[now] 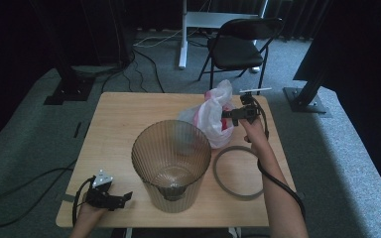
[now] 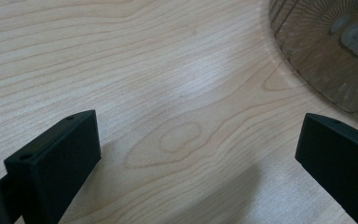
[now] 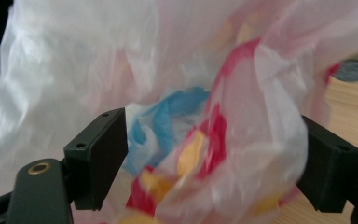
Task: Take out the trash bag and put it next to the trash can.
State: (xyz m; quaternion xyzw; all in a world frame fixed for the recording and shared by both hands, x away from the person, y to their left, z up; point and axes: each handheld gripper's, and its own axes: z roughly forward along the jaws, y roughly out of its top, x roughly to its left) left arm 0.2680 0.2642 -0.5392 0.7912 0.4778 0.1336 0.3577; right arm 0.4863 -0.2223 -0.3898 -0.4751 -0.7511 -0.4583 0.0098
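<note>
The right tongs (image 3: 209,163) stand apart around the crumpled white plastic bag with red, blue and yellow print (image 1: 213,116) on the tabletop behind the ribbed brown translucent bin (image 1: 171,163); regrasping seems underway; next, close on a fold; left tongs (image 2: 191,163) rest apart, empty.

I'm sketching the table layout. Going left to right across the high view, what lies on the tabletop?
left gripper → ribbed bin → grey ring. The plastic bag and right gripper overlap farther back, so they are left out.

Table (image 1: 124,129): pale wood, visible grain, smooth matt finish. Bin (image 1: 171,163): ribbed translucent brownish plastic. Bag (image 1: 213,116): thin crinkled plastic film, glossy, white with red, blue, yellow print. Ring (image 1: 238,172): smooth grey-brown plastic.
</note>
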